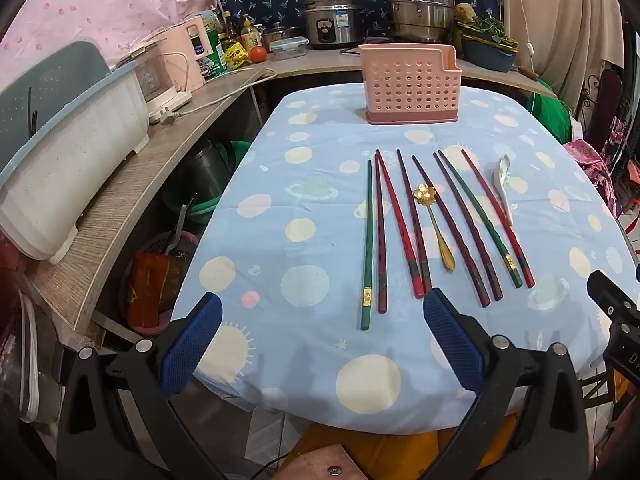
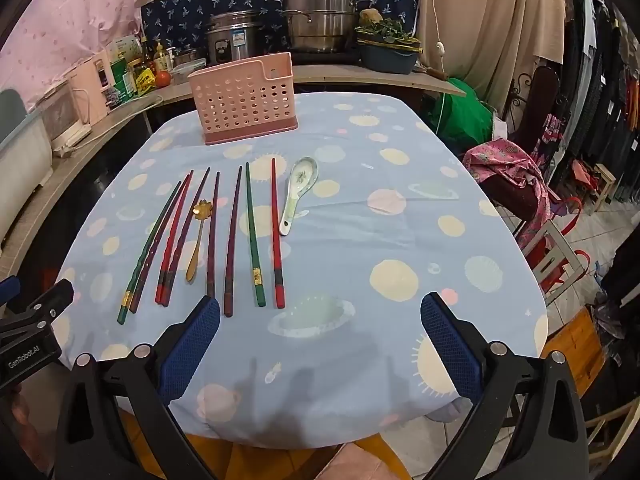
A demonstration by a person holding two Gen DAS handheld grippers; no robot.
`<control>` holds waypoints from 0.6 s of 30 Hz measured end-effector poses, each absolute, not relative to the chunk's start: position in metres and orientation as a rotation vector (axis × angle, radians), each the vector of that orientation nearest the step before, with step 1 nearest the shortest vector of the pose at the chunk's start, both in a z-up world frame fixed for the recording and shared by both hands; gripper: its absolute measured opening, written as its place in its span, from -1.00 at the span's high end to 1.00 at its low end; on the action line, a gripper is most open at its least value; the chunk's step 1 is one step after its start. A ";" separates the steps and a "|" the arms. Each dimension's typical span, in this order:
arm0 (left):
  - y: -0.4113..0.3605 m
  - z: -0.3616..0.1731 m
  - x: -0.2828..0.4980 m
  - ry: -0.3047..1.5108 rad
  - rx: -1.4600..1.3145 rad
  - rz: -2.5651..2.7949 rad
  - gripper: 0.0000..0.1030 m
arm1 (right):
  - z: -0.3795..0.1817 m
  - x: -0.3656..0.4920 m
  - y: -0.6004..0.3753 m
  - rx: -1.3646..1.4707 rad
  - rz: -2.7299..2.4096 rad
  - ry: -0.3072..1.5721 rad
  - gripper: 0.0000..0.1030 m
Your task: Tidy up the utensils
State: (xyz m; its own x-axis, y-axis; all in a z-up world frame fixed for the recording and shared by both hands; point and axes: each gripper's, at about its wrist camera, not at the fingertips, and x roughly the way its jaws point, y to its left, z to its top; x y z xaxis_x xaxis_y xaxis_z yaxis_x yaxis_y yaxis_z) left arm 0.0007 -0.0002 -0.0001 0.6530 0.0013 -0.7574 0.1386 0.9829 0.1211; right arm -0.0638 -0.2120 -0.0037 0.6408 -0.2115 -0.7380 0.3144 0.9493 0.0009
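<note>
Several red, dark and green chopsticks (image 1: pixel 400 224) lie side by side on the blue spotted tablecloth (image 1: pixel 312 184), also in the right wrist view (image 2: pixel 252 236). A gold flower spoon (image 1: pixel 434 224) (image 2: pixel 196 236) lies among them. A white ceramic spoon (image 1: pixel 505 188) (image 2: pixel 298 192) lies at the right end. A pink perforated utensil holder (image 1: pixel 410 84) (image 2: pixel 244 98) stands upright at the table's far side. My left gripper (image 1: pixel 322 312) is open and empty above the near edge, before the leftmost chopsticks. My right gripper (image 2: pixel 320 312) is open and empty, right of the chopstick ends.
A wooden counter (image 1: pixel 132 184) runs along the left with a white dish rack (image 1: pixel 68 176) and appliances. Steel pots (image 1: pixel 420 4) stand on the back counter. A chair with pink cloth (image 2: pixel 516 184) stands right of the table.
</note>
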 end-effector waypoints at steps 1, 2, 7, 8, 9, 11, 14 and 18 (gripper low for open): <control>-0.001 0.001 -0.002 0.832 0.176 -0.077 -0.87 | -0.004 -0.064 -0.212 0.135 -0.301 0.823 -0.87; -0.001 0.001 -0.002 0.834 0.175 -0.079 -0.87 | -0.004 -0.064 -0.212 0.135 -0.301 0.823 -0.87; -0.001 0.000 -0.001 0.832 0.182 -0.071 -0.87 | -0.001 -0.064 -0.212 0.136 -0.302 0.820 -0.87; -0.001 0.000 -0.001 0.833 0.180 -0.072 -0.87 | 0.000 -0.065 -0.213 0.138 -0.300 0.819 -0.87; 0.001 0.004 -0.002 0.837 0.179 -0.072 -0.87 | 0.001 -0.062 -0.213 0.140 -0.299 0.819 -0.87; 0.001 0.005 -0.002 0.841 0.178 -0.071 -0.87 | -0.001 -0.062 -0.211 0.140 -0.295 0.819 -0.87; 0.001 0.005 -0.004 0.846 0.175 -0.068 -0.87 | 0.000 -0.063 -0.210 0.138 -0.288 0.818 -0.87; 0.003 -0.001 -0.001 0.850 0.168 -0.066 -0.87 | 0.000 -0.066 -0.209 0.137 -0.288 0.815 -0.87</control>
State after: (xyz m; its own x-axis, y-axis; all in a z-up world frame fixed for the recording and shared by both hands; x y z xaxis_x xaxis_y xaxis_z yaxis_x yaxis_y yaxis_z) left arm -0.0013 0.0033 -0.0012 0.6586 0.0092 -0.7524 0.1248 0.9847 0.1213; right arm -0.0658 -0.2091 -0.0002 0.6495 -0.1998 -0.7337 0.3048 0.9523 0.0105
